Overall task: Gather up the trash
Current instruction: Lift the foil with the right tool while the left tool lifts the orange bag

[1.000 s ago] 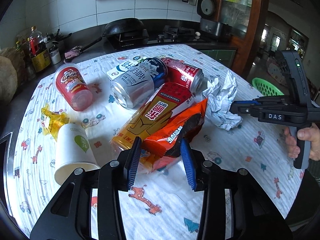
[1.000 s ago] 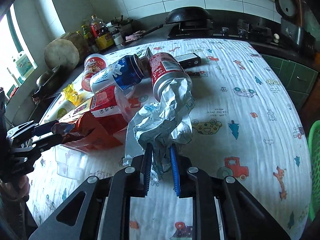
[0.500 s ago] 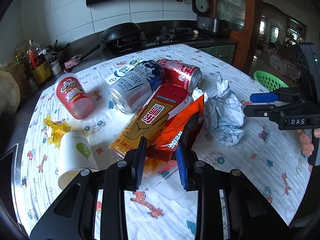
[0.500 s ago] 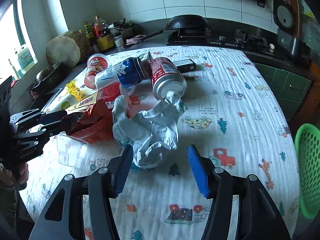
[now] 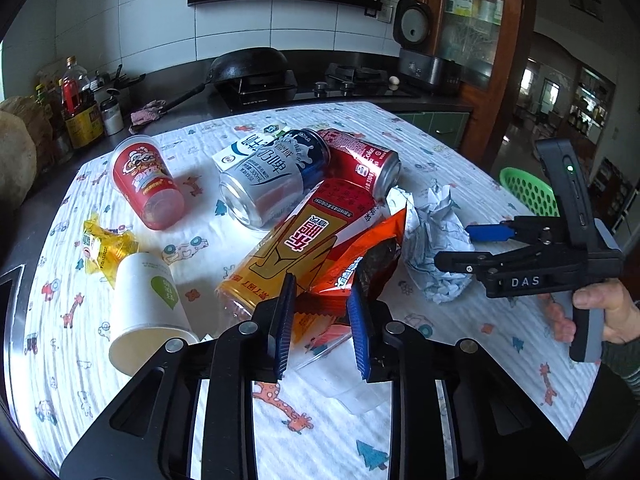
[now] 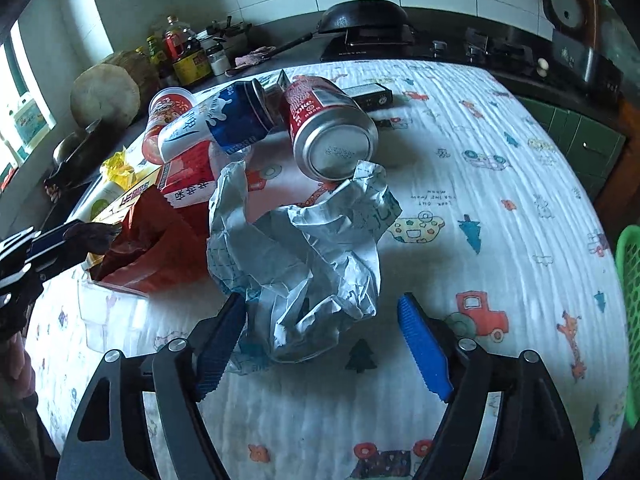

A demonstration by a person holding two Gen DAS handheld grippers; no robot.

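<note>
The crumpled paper wad sits loose at the centre of the right wrist view, and the right gripper has let it go: a second ago those blue pads were pinched on its near edge, and now the jaws stand spread wide, one on either side of the wad. So this piece is not collected yet; my read is a re-grip is coming, for a fuller hold.

In the left wrist view, the left gripper has done the opposite. Its jaws were open around the orange snack bag a second ago; now they've narrowed and appear to pinch its lower edge at centre frame.

Behind, nothing has shifted: the red Coke can touching the wad, the blue-and-white beer can, the yellow-red carton. The green basket waits at the right edge.
</note>
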